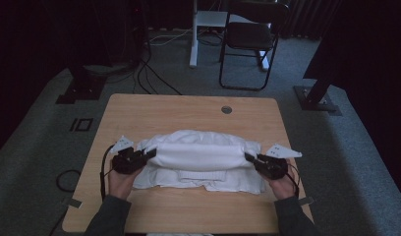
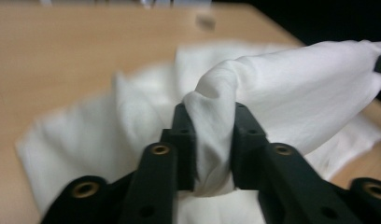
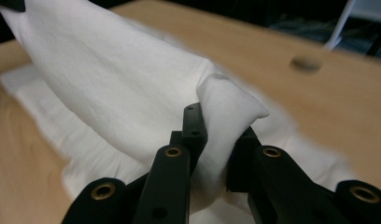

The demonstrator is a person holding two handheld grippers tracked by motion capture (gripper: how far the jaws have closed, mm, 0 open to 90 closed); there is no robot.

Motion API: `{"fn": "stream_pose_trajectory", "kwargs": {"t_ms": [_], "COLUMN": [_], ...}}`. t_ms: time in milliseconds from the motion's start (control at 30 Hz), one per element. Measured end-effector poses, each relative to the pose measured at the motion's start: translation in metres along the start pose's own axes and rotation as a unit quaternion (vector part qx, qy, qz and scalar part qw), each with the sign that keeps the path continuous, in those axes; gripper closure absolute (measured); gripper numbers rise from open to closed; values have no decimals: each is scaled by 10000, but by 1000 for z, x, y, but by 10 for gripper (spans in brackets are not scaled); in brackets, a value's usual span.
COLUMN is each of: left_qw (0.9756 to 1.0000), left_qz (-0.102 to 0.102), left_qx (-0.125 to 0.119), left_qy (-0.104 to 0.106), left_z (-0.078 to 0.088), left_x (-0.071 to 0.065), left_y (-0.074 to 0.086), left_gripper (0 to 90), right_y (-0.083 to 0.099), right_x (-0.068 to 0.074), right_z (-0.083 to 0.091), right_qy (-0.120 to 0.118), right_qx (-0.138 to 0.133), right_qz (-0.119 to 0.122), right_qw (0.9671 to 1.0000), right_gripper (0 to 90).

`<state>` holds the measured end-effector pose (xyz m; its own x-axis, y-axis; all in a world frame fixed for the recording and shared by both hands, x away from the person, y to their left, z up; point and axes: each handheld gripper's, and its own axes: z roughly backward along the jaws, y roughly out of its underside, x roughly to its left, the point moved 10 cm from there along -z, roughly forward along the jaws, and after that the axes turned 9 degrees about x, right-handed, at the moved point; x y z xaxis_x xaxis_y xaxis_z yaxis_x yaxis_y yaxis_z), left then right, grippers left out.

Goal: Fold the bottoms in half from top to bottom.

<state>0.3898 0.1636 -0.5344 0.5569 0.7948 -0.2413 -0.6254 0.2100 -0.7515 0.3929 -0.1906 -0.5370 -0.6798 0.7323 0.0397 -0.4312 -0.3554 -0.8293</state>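
White cloth [image 2: 212, 140] betw. both grippers' pads [image 2: 185, 140]; pinched.

Cloth [image 1: 198, 160] on table [image 1: 188, 110], betw. 2 grippers.

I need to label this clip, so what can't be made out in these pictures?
- What garment the white cloth is: folds hide its shape in the high view.
- The cloth's far part in the left gripper view: blurred.
- The table near edge: cut off in the high view.
- The round hole in the right gripper view: blurred.
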Motion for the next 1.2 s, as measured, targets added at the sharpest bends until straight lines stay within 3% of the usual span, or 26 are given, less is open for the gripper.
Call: {"fn": "stream_pose_trajectory", "kwargs": {"t_ms": [67, 100, 200, 300, 367, 433, 500, 567, 633, 667, 700, 733, 767, 833, 933, 1033, 1067, 1100, 1200], "left_qw": [9999, 10000, 9993, 9986, 9984, 9990, 9994, 9990, 9977, 9977, 9958, 9950, 9953, 9968, 9966, 9943, 9943, 9935, 9921], "left_qz": [71, 74, 139, 20, -20, -115, -258, -426, -486, -486, -510, -505, -409, -248, -262, -98, -98, 10, 62], "left_qx": [92, 32, -346, -525, -544, -413, -229, 77, 447, 447, 756, 859, 877, 752, 694, 606, 606, 614, 601], "left_qy": [36, -29, 33, -112, -139, -95, 43, 139, 160, 160, 86, 50, 71, 130, -357, -869, -869, -958, -1101], "left_z": [-3, -2, 11, 18, 14, 3, -15, -37, -60, -60, -79, -86, -89, -86, -73, -57, -57, -54, -57], "left_x": [2, 2, -1, -11, -22, -37, -55, -69, -75, -75, -72, -68, -63, -54, -35, -9, -9, 1, 9], "left_y": [8, 7, -15, -42, -56, -61, -54, -37, -12, -12, 13, 24, 32, 36, 39, 43, 43, 48, 54], "left_gripper": [644, 577, 509, 505, 528, 542, 557, 563, 573, 575, 575, 582, 590, 596, 593, 547, 517, 517, 374], "right_y": [17, 20, 9, -23, -41, -51, -52, -46, -32, -32, -22, -2, 7, 18, 23, 32, 32, 38, 51], "right_x": [4, 4, 5, 9, 15, 23, 34, 47, 59, 59, 62, 65, 65, 63, 54, 38, 38, 33, 25], "right_z": [-5, -5, 3, 17, 15, 3, -16, -37, -57, -57, -67, -82, -85, -87, -77, -65, -65, -63, -66], "right_qy": [-27, -53, 12, 64, 160, 209, 222, 180, 166, 166, 195, 266, 238, 178, 291, 500, 500, 537, 522], "right_qx": [180, 202, 40, -359, -401, -286, -61, 139, 416, 416, 580, 848, 930, 971, 961, 970, 970, 998, 1149], "right_qz": [-124, -173, -264, -306, -305, -305, -296, -205, -106, -106, -41, -10, -25, -108, -142, -292, -292, -384, -540], "right_qw": [9998, 9996, 9996, 9989, 9986, 9989, 9993, 9995, 9989, 9989, 9981, 9960, 9954, 9951, 9948, 9936, 9936, 9928, 9905], "right_gripper": [763, 650, 453, 410, 425, 446, 461, 470, 476, 476, 479, 477, 477, 476, 480, 480, 480, 478, 473]}}
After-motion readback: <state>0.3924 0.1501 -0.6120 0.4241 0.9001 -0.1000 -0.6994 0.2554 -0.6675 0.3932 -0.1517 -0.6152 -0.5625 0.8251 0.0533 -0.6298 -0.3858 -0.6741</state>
